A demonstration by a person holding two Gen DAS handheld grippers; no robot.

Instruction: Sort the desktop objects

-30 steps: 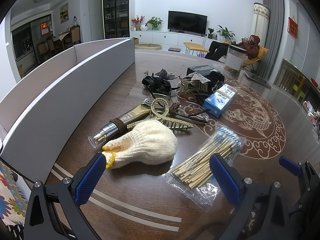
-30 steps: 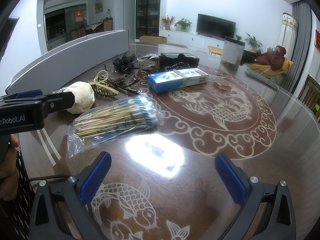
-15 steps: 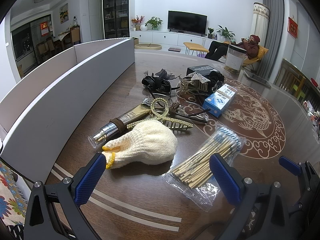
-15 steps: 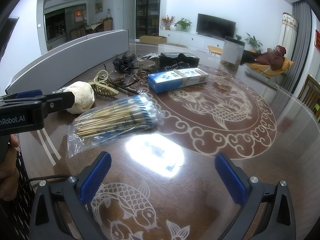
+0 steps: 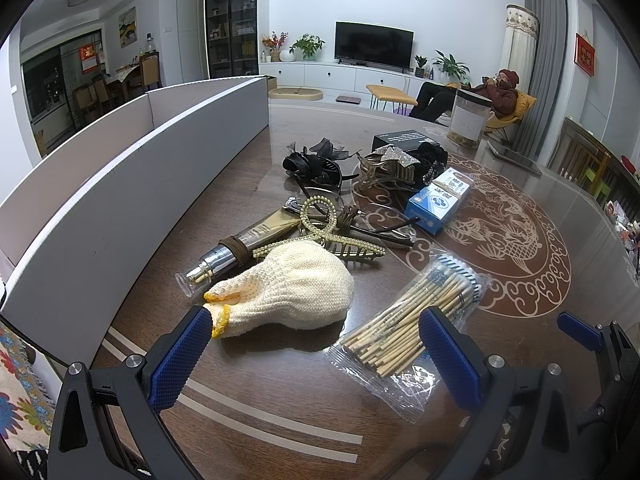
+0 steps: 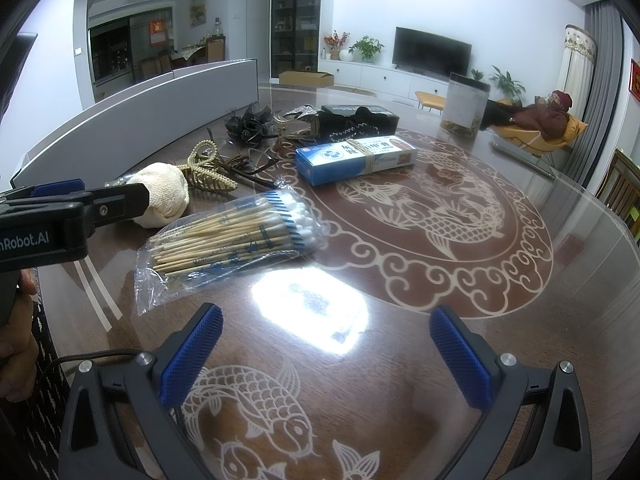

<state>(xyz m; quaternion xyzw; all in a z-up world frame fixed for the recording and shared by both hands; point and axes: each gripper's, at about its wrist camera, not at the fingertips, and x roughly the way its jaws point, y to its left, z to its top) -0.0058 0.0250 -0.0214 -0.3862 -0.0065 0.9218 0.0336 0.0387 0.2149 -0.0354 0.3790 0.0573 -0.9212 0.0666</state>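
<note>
Blue-padded and spread wide apart, the left tongs (image 5: 314,350) hover empty over the near edge of the glossy brown surface (image 5: 280,412), and the right tongs (image 6: 326,354) stand just as wide over a bare, glare-lit patch with carp patterns, holding nothing. Just ahead of the left tongs lies a cream knitted glove (image 5: 292,290), its yellow-trimmed cuff close to the left pad. Right of it, a clear bag of cotton swabs (image 5: 416,316) lies slantwise, its near end beside the right pad of those tongs. Behind the glove rest a gold cosmetic tube (image 5: 244,242) with a brown hair tie round it and a pearl-studded hair claw (image 5: 332,236). Farther back sits a blue and white box (image 5: 438,200), then black hair accessories (image 5: 312,164) and a black box (image 5: 400,138). A long white divider board (image 5: 132,184) runs along the left side.
</note>
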